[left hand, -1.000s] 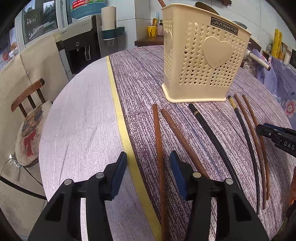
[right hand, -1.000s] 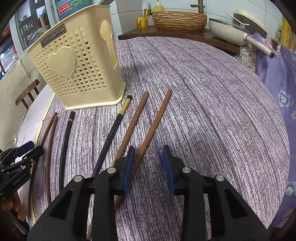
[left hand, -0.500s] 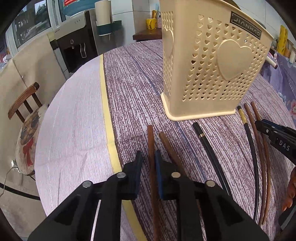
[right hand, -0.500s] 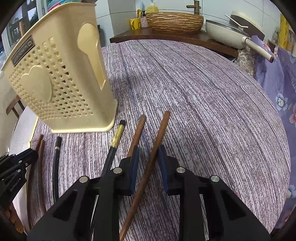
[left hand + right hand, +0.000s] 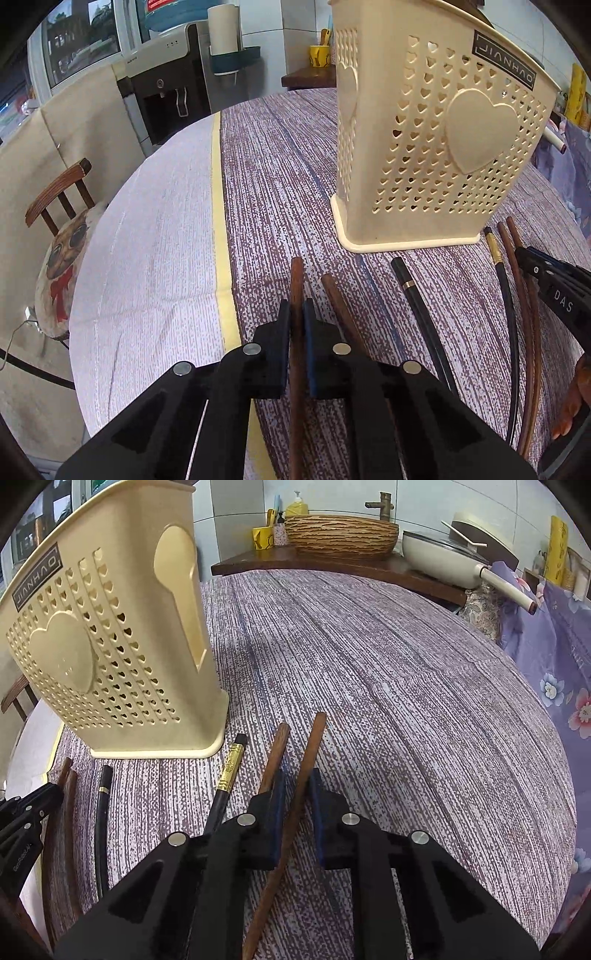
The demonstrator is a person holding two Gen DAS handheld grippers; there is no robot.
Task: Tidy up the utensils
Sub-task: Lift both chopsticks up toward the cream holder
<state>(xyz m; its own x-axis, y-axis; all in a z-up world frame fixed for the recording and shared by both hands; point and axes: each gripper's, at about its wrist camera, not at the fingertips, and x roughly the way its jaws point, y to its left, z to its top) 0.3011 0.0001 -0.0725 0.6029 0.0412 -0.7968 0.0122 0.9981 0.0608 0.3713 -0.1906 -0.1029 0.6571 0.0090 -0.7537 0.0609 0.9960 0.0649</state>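
Left wrist view: left gripper (image 5: 296,314) clamped on a brown wooden chopstick (image 5: 296,280), pads pressed to both its sides, tip poking out ahead toward the cream utensil basket (image 5: 436,147). Just right of it, a second brown chopstick (image 5: 334,299), lying on the purple woven tablecloth (image 5: 280,177) and angled slightly away. Farther right, a black chopstick with a gold ring (image 5: 413,295), then a black chopstick with a gold band (image 5: 496,258) and two more brown ones side by side, their far ends near the basket's base. Basket upright on the cloth, perforated with small hearts, one large raised heart on its face, label reading JIANHAO. Right gripper (image 5: 546,280) visible at the right edge over the outer brown pair. Yellow stripe (image 5: 218,206) along the cloth's border, pale cloth to its left, a wooden chair (image 5: 55,195) with a pug cushion beyond the table edge, a water dispenser (image 5: 166,85) behind. Right wrist view: right gripper (image 5: 295,786) closed around the rightmost brown chopstick (image 5: 314,738), the left pad on it, whether the right pad touches hard to tell; neighbouring brown chopstick (image 5: 277,746) just outside the left pad. Gold-banded black chopstick (image 5: 231,764) next, near the basket's corner. Woven bowl (image 5: 340,531) and a cream pan (image 5: 447,557) on the wooden counter behind.
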